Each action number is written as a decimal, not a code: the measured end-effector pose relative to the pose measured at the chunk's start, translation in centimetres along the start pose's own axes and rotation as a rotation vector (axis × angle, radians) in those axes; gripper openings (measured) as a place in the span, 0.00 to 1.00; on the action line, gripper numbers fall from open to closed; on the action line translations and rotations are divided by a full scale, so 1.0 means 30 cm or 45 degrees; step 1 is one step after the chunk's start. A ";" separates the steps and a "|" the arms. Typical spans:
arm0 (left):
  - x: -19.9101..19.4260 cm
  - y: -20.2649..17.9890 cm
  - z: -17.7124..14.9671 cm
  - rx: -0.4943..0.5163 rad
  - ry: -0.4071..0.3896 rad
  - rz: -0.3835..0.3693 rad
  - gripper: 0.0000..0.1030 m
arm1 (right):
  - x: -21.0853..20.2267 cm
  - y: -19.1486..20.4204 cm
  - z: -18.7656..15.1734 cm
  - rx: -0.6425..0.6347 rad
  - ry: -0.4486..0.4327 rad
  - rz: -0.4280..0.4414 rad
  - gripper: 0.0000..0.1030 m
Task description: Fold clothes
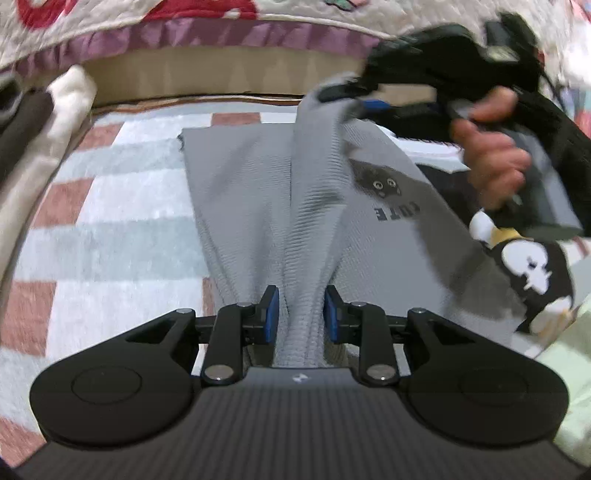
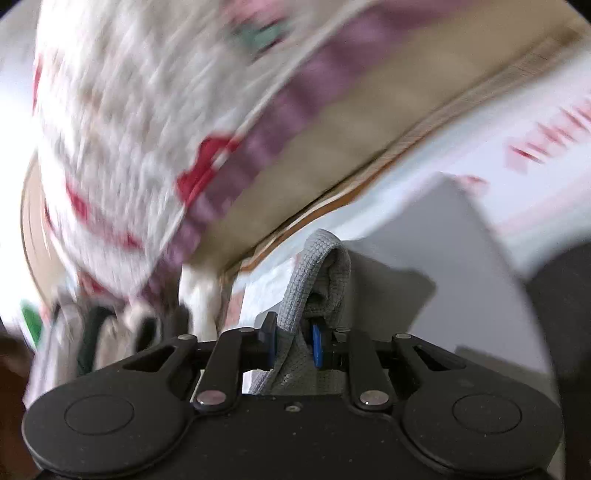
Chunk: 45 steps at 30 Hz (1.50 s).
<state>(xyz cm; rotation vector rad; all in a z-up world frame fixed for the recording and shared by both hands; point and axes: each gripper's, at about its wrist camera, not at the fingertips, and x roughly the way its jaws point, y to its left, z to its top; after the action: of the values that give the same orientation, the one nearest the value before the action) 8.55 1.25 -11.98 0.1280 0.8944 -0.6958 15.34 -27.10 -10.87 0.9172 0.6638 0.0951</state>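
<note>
Left wrist view: the left tool (image 1: pixel 301 314) has its blue pads (image 1: pixel 272 314) closed in on a gathered ridge of a grey ribbed-knit garment (image 1: pixel 251 192), the cloth pinched between them. From there the garment fans out flat over a soft checked blanket (image 1: pixel 110 229) of pale blue, white and dusty pink squares. A dark cat face and the word "CUTE" are printed on its right half. At the garment's far edge the right tool (image 1: pixel 351 99), black and blurred, grips the same raised fold, with a hand (image 1: pixel 491 155) wrapped round its handle. A black fabric with white cartoon shapes (image 1: pixel 532 273) lies at the garment's right edge. A quilted cover (image 1: pixel 129 18) with red motifs and a purple pleated border runs along the top.

Right wrist view: the right tool (image 2: pixel 293 341) clamps a looped, waffle-textured grey hem of the garment (image 2: pixel 321 266), its jaws nearly together on the cloth. The rest of the garment hangs away to the right as smooth grey. Behind, the quilted cover (image 2: pixel 122 147) is streaked by blur.
</note>
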 end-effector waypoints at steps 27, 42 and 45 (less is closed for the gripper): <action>-0.028 0.132 0.021 -0.221 0.086 0.099 0.42 | -0.289 -0.167 -0.223 -0.332 0.218 -0.207 0.48; -0.047 0.143 -0.055 -0.202 0.263 0.118 0.57 | -0.442 -0.051 -0.426 -0.664 0.533 -0.222 0.64; -0.073 0.114 -0.051 -0.084 0.218 0.185 0.58 | -0.493 -0.082 -0.386 -0.590 0.591 -0.175 0.64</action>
<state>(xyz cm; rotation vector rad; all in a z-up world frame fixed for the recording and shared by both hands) 8.67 5.60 -11.91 0.1940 1.0600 -0.5251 -3.54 -25.62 -10.39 0.3972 1.0788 0.3313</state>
